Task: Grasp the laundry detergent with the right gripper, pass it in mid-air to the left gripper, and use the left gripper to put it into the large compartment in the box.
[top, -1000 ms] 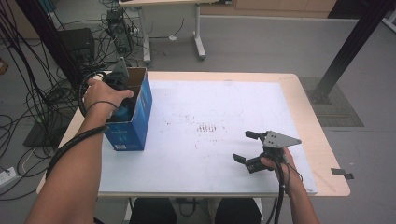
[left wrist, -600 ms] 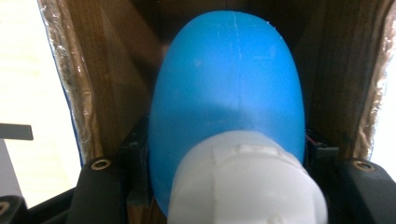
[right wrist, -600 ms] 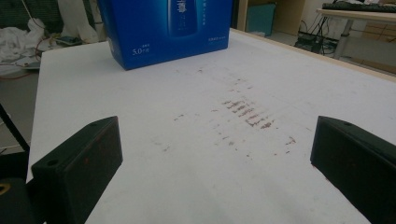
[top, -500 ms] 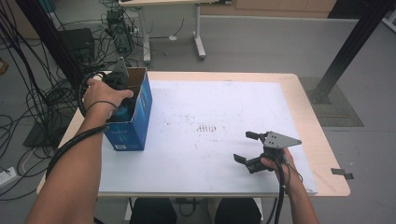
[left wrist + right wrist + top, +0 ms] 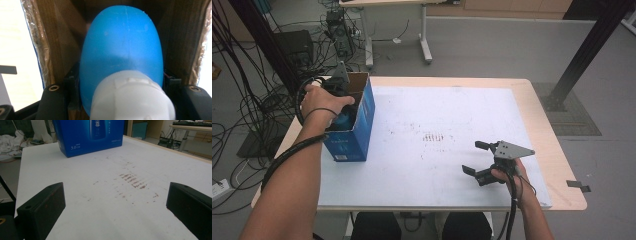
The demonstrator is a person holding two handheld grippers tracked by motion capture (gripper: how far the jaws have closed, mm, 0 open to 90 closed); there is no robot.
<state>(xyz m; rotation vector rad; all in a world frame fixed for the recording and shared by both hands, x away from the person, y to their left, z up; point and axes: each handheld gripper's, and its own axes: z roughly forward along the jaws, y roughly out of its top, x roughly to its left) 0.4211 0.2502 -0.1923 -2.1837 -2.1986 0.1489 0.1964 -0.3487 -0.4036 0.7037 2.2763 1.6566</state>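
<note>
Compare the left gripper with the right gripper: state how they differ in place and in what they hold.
1. The left gripper reaches down into the open blue box; the right gripper sits low over the bare white table, apart from the box.
2. The left gripper's fingers flank a blue bottle with a white cap; the right gripper's fingers stand wide open with nothing between them.
Both are hand-held, with black fingers.
</note>
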